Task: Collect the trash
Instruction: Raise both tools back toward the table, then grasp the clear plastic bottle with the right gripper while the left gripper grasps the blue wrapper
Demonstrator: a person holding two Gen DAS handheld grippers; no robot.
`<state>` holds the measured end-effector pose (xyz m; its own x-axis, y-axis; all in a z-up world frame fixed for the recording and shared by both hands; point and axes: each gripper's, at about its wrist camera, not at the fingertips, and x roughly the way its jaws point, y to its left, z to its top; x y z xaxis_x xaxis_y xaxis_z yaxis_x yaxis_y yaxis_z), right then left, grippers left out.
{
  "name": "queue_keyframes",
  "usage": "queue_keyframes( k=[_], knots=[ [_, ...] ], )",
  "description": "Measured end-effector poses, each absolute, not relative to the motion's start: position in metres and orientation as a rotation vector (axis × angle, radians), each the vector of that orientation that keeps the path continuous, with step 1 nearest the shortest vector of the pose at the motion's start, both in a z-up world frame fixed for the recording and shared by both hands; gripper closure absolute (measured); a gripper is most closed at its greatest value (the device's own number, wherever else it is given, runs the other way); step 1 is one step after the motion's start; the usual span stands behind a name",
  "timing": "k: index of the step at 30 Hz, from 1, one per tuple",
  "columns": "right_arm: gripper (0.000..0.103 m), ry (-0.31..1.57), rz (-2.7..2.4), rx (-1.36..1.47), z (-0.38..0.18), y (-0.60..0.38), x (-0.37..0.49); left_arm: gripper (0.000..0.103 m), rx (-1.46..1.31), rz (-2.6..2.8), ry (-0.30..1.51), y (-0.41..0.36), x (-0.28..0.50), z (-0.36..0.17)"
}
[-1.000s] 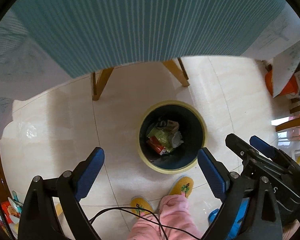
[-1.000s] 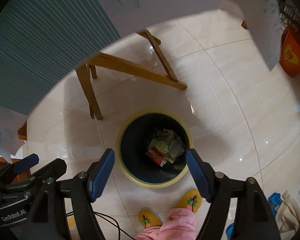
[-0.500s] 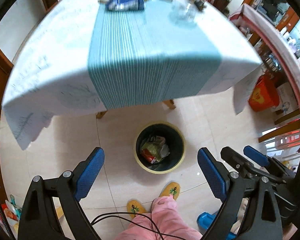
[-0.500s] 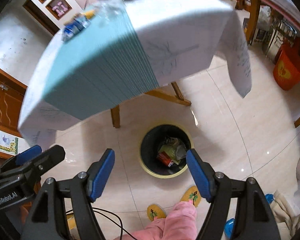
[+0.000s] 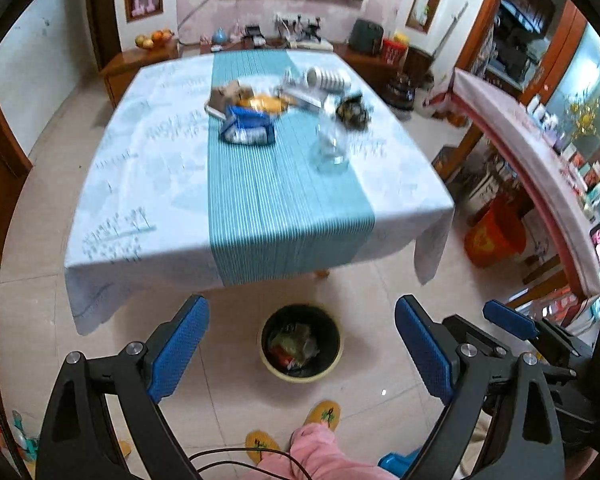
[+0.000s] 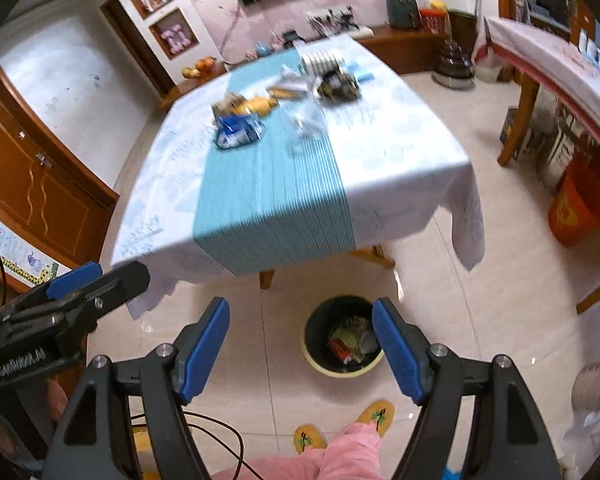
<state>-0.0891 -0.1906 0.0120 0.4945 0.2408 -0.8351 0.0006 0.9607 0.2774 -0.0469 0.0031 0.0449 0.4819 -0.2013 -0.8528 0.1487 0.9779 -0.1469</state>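
You held both tools high above the floor with nothing in either: the left gripper (image 5: 300, 344) had its blue pads spread wide and empty, and the right gripper (image 6: 300, 344) likewise stood wide open with only floor showing between its fingers. The trash bin (image 5: 301, 345), black inside with a yellowish rim, sat on the pale tiled floor just in front of the table's near edge, and crumpled wrappers (image 5: 292, 346) in green, red and white lay at its bottom. Your yellow slippers (image 5: 324, 414) and pink trousers (image 5: 320, 454) were just this side of the bin. On the table (image 5: 148, 168), covered with a white cloth and a teal striped runner (image 5: 276, 208), the remaining trash lay toward the far end: a blue snack packet (image 5: 247, 127), an orange wrapper (image 5: 262, 104) behind it, a clear glass jar (image 5: 332, 145) to the right, a dark crumpled wrapper (image 5: 352, 111) and a stack of white paper cups (image 5: 327, 77) lying on its side. The picture was blurred, so finer details there could not be told.
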Motion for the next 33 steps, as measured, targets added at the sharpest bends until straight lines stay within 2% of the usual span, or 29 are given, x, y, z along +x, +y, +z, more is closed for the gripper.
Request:
queue_keyframes(
  k=[5, 14, 27, 33],
  knots=[
    [0.029, 0.986, 0.175, 0.23, 0.042, -0.191, -0.085, 0.01, -0.053, -0.188, 0.973, 0.008, -0.044, 0.08],
    [0.029, 0.924, 0.234, 0.189, 0.067, -0.199, -0.053, 0.01, -0.043, -0.118, 0.932, 0.005, -0.021, 0.106],
    [0.029, 0.94, 0.296, 0.164, 0.066, -0.195, 0.012, 0.01, -0.121, -0.05, 1.009, 0.026, 0.031, 0.098],
    [0.029, 0.978, 0.256, 0.179, 0.053, -0.184, 0.055, 0.01, -0.18, -0.1, 1.066, 0.053, 0.093, 0.073]
  ],
)
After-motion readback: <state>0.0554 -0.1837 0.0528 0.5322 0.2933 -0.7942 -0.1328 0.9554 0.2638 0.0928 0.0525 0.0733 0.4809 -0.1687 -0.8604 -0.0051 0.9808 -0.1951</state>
